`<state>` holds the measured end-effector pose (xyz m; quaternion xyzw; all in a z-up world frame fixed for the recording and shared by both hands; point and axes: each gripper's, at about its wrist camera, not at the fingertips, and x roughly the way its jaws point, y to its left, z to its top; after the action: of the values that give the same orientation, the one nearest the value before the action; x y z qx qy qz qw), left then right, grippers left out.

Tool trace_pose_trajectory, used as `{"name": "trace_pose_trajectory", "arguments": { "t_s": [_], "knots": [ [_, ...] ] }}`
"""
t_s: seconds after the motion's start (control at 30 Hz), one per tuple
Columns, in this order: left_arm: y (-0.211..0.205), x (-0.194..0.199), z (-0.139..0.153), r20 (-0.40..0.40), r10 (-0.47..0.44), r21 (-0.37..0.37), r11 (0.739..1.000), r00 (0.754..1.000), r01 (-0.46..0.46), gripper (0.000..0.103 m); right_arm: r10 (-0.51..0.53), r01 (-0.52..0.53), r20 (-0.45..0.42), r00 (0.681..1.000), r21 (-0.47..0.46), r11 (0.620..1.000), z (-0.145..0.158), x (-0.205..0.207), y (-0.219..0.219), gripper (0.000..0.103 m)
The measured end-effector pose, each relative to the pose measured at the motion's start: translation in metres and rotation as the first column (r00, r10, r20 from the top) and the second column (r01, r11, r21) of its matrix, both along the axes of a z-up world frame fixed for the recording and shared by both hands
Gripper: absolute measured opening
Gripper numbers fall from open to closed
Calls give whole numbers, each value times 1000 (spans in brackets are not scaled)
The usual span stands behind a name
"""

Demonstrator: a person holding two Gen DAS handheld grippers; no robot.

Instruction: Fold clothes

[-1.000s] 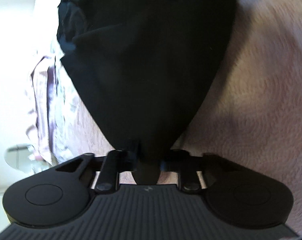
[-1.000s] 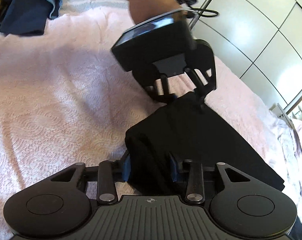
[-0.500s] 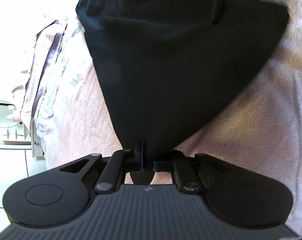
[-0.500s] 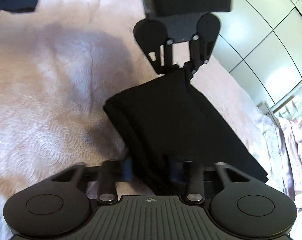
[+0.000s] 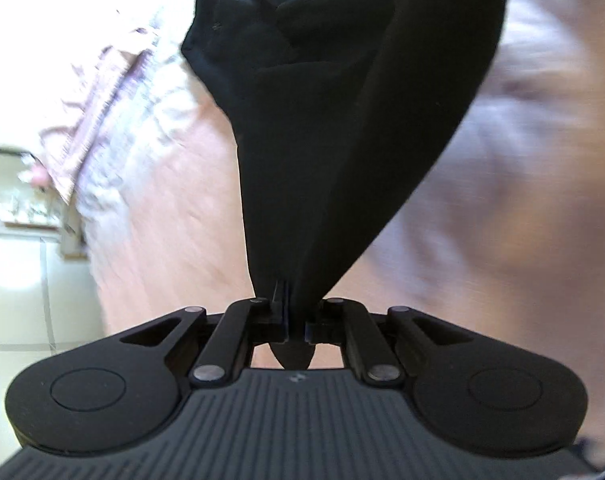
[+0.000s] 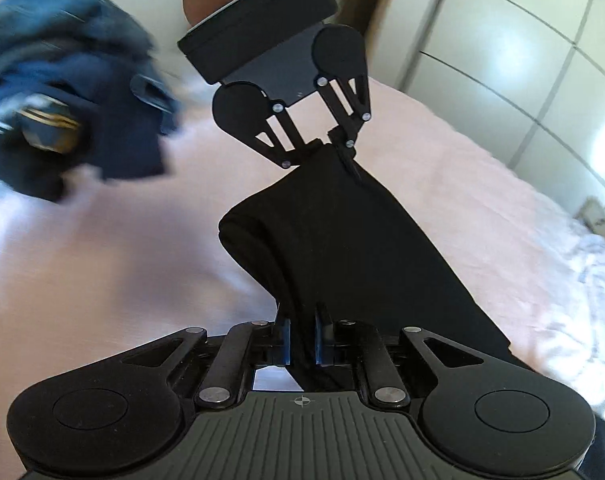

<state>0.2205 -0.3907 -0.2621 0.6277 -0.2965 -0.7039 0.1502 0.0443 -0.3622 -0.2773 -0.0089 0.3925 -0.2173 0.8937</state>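
Both grippers pinch the black garment (image 6: 342, 240) above the pink bed (image 6: 102, 272): left gripper (image 5: 292, 316) clamped tight, right gripper (image 6: 300, 340) just narrowed onto a thick fold. Blue clothes (image 6: 62, 92) lie far left.

Both the left gripper (image 5: 293, 312) and right gripper (image 6: 301, 340) have jaws clamped.

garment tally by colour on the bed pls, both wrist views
Black garment, held between left gripper and right gripper: 1
Blue clothes, blurred heap, separate items cannot be told: 1
Total: 2
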Motion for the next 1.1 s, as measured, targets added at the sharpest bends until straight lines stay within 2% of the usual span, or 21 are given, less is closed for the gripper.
{"name": "trace_pose_trajectory", "arguments": {
  "t_s": [0.1, 0.27, 0.4, 0.57, 0.7, 0.77, 0.8, 0.83, 0.9, 0.93, 1.0, 1.03, 1.07, 1.1],
  "knots": [
    [64, 41, 21, 58, 63, 83, 994, 996, -68, 5, 71, -75, 53, 996, 90, 993, 17, 10, 44, 10],
    [123, 70, 47, 106, 143, 184, 970, 984, -161, 5, 163, -194, 144, 976, 239, 952, 32, 21, 90, 10],
    [87, 43, 77, 80, 195, 207, 956, 977, -208, 6, 101, -171, 219, 971, 329, 929, 44, 3, 70, 10],
    [17, -20, 117, 49, 191, 200, 960, 980, -197, 6, -86, -79, 324, 942, 464, 882, 67, -56, -5, 10],
    [-56, -87, 144, -23, 233, 188, 956, 972, -224, 9, -233, -18, 404, 884, 529, 849, 77, -122, -73, 10],
    [-96, -123, 142, -96, 278, 168, 951, 956, -259, 15, -313, 18, 436, 844, 559, 829, 78, -158, -107, 10],
    [-116, -140, 141, -132, 299, 160, 947, 945, -277, 23, -359, 41, 446, 820, 579, 814, 73, -176, -124, 10],
    [-136, -158, 140, -169, 319, 152, 943, 933, -295, 32, -415, 72, 448, 792, 606, 792, 64, -195, -143, 10],
    [-170, -184, 127, -241, 395, 188, 915, 886, -357, 34, -534, 135, 434, 725, 671, 729, 38, -234, -179, 10],
    [-186, -195, 119, -274, 440, 219, 894, 855, -390, 34, -600, 158, 417, 683, 717, 678, 17, -253, -196, 10],
    [-214, -215, 99, -318, 523, 286, 848, 791, -446, 34, -751, 211, 341, 565, 820, 531, -38, -292, -227, 11],
    [-222, -222, 83, -306, 556, 326, 824, 773, -464, 34, -811, 242, 280, 514, 859, 450, -61, -307, -239, 12],
    [-229, -227, 69, -290, 584, 361, 800, 758, -479, 34, -858, 275, 208, 470, 889, 366, -81, -320, -248, 21],
    [-235, -229, 55, -270, 606, 391, 779, 748, -490, 34, -897, 304, 133, 422, 911, 278, -102, -333, -257, 25]
  ]
}}
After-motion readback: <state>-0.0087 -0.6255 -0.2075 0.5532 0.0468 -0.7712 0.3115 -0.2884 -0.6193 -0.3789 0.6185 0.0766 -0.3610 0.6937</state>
